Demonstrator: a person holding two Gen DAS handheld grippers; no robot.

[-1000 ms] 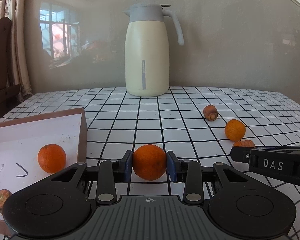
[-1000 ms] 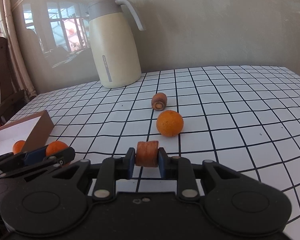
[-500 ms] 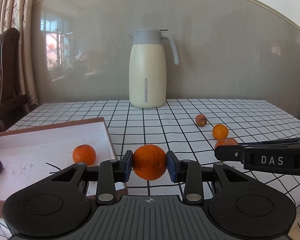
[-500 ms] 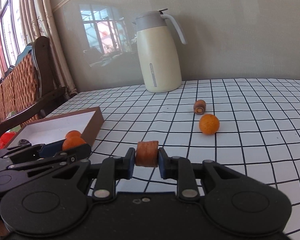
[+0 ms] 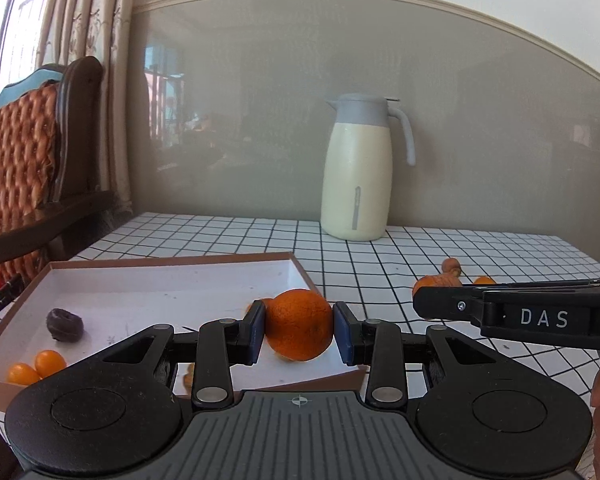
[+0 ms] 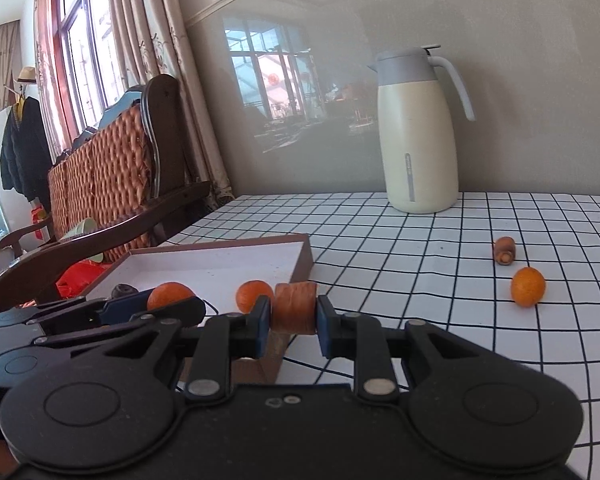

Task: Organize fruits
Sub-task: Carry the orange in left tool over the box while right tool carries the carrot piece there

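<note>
Grid-clothed bench (image 5: 400, 264) and cream jug (image 5: 358, 172) back the left gripper (image 5: 299, 326), clamped on a round orange (image 5: 299, 324) above the white tray (image 5: 148, 292), while the right wrist view shows the right gripper (image 6: 293, 314) closed on a ridged carrot chunk (image 6: 294, 308) at the tray's corner (image 6: 300, 256).

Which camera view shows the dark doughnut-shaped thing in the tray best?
The left wrist view: the dark ring-shaped item lies whole on the white floor of the tray. In the right wrist view only its top peeks above the left tongs.
</note>
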